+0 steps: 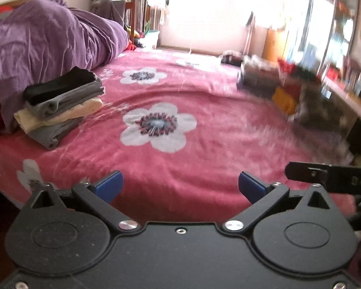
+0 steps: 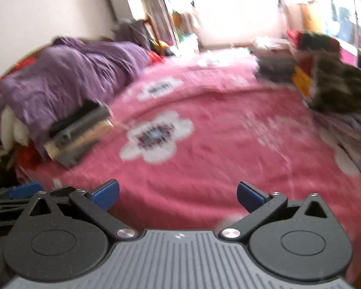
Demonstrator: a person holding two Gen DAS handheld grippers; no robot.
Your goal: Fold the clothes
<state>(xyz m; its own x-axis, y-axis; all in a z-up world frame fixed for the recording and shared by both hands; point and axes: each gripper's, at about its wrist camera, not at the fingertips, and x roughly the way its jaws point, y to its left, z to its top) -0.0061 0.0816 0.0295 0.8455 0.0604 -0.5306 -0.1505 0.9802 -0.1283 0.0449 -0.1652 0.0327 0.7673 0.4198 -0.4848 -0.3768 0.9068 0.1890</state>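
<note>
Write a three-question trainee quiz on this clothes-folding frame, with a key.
1. True or false: both the left tool and the right tool are open and hold nothing.
2. Which item tops the folded stack? A) black B) cream C) red
3. Fill in: the unfolded pile lies on the far ____ side of the bed, seen from the tools.

Key: 1 true; 2 A; 3 right. The stack sits beside the purple quilt; from the top it runs black, grey, cream, grey. Both views are blurred at the pile, so single garments there cannot be told apart.
</note>
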